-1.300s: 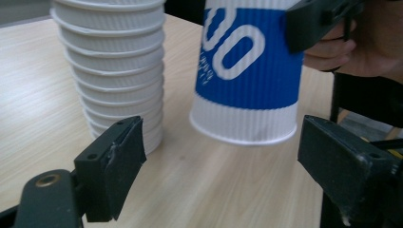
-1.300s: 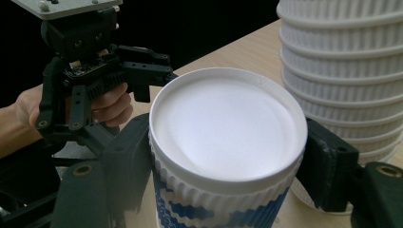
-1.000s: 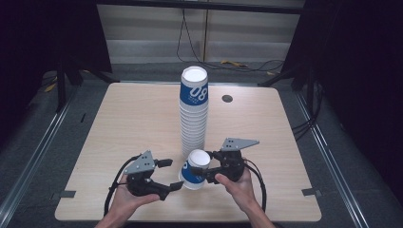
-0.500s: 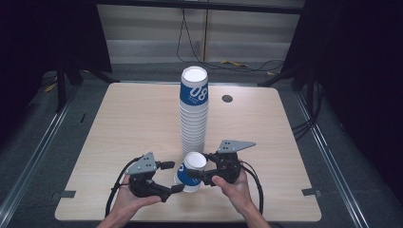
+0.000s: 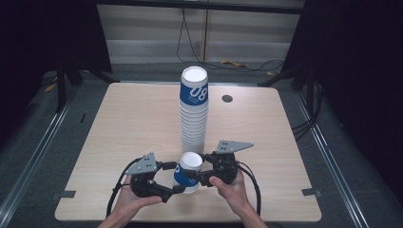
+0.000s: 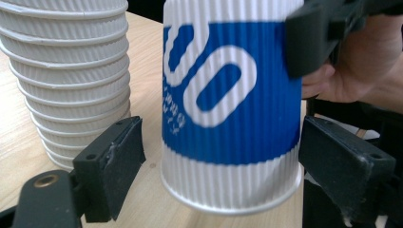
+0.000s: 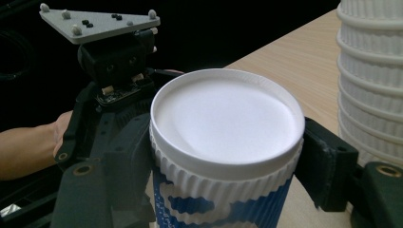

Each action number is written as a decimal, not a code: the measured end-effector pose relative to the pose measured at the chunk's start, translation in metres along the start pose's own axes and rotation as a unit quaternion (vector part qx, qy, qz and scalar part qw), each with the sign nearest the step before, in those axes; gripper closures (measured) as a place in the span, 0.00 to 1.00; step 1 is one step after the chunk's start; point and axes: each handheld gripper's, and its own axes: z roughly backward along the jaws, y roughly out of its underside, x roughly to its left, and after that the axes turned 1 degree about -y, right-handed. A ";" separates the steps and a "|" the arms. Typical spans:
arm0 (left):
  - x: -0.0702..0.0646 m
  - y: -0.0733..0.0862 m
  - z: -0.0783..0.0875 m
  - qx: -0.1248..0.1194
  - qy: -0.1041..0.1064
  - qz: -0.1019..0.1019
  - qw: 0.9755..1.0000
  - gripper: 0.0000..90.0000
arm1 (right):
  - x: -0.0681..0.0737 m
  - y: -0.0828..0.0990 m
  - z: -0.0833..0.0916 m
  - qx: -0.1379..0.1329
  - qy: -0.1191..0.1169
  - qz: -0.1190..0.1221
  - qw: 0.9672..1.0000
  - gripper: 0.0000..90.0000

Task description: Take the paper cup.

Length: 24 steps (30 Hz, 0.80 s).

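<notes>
While I am standing at the near edge of the table [image 5: 119, 123], I am holding a claw in each hand, and a single blue-and-white cup [image 5: 187, 172] is sitting upside down between them, its white base facing up. My right claw [image 5: 203, 175] is clamping that cup near its upturned base: in the right gripper view the two black pads are pressing against the ribbed wall on either side of the cup [image 7: 227, 156]. My left claw [image 5: 175, 178] is standing open around the lower part of the same cup [image 6: 233, 104]; in the left gripper view one pad is sitting clear of the wall with bare wood showing in the gap, and the other is just beside the rim at the tabletop, though I cannot tell whether it is touching. The cup's wide rim is looking slightly lifted off the wood on one side. Just beyond the cup, a tall stack of cups [image 5: 194, 111] is rising upright, also mouth down, near the table's middle. Farther behind the stack, a small dark round hole [image 5: 227, 99] is showing in the tabletop.
</notes>
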 end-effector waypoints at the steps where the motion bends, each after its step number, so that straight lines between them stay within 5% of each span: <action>1: -0.001 0.000 0.000 0.000 -0.003 0.001 1.000 0.17 | 0.000 0.000 0.000 0.001 0.000 0.001 1.000 0.32; 24: -0.002 0.002 -0.013 0.001 0.005 0.006 1.000 0.16 | 0.006 -0.004 -0.006 -0.020 -0.006 0.003 1.000 0.32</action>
